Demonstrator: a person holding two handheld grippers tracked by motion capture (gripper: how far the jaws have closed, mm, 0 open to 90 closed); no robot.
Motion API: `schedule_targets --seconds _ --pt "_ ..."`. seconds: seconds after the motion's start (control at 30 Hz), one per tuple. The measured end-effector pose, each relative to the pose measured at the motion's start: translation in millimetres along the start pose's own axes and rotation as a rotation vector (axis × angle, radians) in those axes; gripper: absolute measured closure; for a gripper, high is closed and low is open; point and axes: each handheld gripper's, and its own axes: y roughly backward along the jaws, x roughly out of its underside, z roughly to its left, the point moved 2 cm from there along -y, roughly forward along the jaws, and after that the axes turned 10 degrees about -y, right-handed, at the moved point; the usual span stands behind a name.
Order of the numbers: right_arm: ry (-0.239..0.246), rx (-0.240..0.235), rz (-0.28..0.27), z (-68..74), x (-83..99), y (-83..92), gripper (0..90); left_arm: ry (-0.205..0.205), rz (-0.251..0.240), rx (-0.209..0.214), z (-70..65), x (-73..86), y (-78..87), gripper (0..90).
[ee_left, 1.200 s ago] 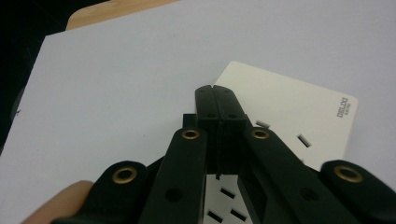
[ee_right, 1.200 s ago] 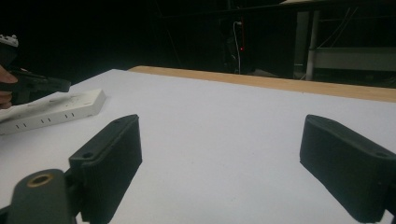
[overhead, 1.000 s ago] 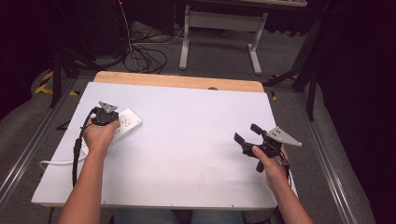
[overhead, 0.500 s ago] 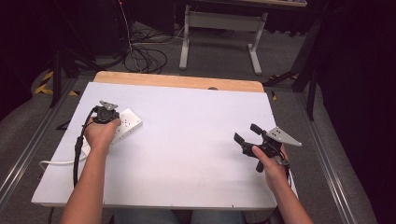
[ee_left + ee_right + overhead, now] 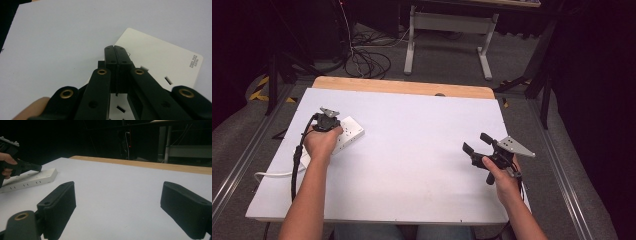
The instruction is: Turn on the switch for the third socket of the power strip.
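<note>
High view has the left hand-held gripper (image 5: 333,121) clamped fully shut, empty, tips pressing on the white power strip (image 5: 352,131) at the bench's (image 5: 422,140) left, so it may skid, while the right hand-held gripper (image 5: 477,145) gapes wide, holding nothing.

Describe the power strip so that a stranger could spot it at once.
Start at the white table and go to its left side. The power strip lies there under the shut left tongs: a flat white block with slotted sockets and a white cable trailing off it.
</note>
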Motion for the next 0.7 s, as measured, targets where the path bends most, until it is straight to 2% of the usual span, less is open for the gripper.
schedule_targets --seconds 0.27,0.4,0.53,0.7 --pt "-0.005 -0.002 -0.002 0.2 -0.2 0.5 13.4 -0.004 0.008 -0.003 -0.4 -0.8 -0.2 89.8" --pt "-0.009 -0.002 -0.002 -0.1 -0.5 1.0 13.4 -0.003 0.033 -0.013 0.4 0.2 -0.3 89.9" --pt "-0.008 -0.003 -0.005 0.3 -0.7 2.0 13.4 0.014 0.033 0.003 2.0 0.8 0.3 89.8" --pt "-0.013 -0.003 -0.007 -0.1 -1.0 2.8 13.4 0.014 0.033 0.003 2.0 0.8 0.3 89.8"
